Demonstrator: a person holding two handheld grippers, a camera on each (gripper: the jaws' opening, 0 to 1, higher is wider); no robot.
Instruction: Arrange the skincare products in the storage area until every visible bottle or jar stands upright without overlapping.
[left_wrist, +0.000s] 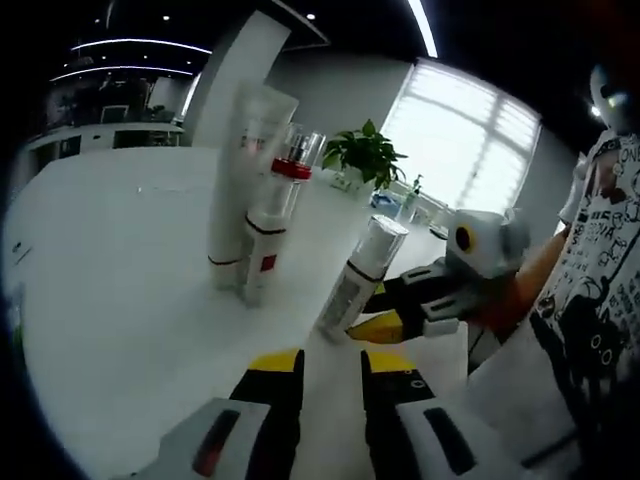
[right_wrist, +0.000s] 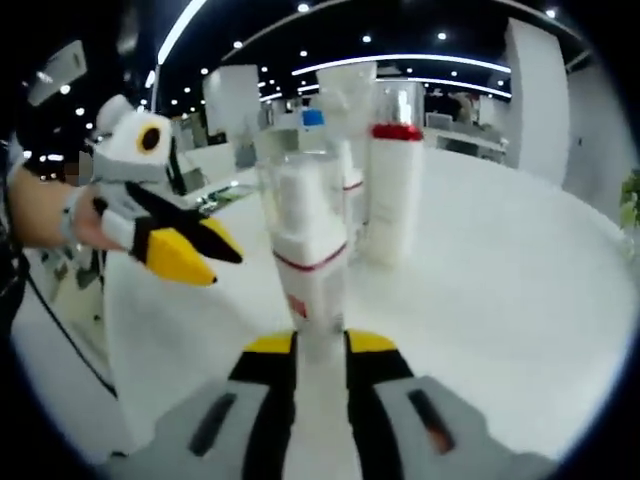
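On the white counter (left_wrist: 120, 300), a tall tube (left_wrist: 240, 180) and a red-collared pump bottle (left_wrist: 275, 215) already stand upright side by side, just about touching, so that part looks done. The right gripper (right_wrist: 320, 345) pinches the base of a third clear-capped bottle (right_wrist: 308, 250) between its fingers, holding it roughly upright near the pair; it appears yet to be released. The left gripper (left_wrist: 330, 365) hovers nearby, holding nothing, its fingers slightly spread.

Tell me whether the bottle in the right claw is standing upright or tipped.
Upright: the clear-capped bottle rises straight between the right claw jaws, which close on its base on the white table.
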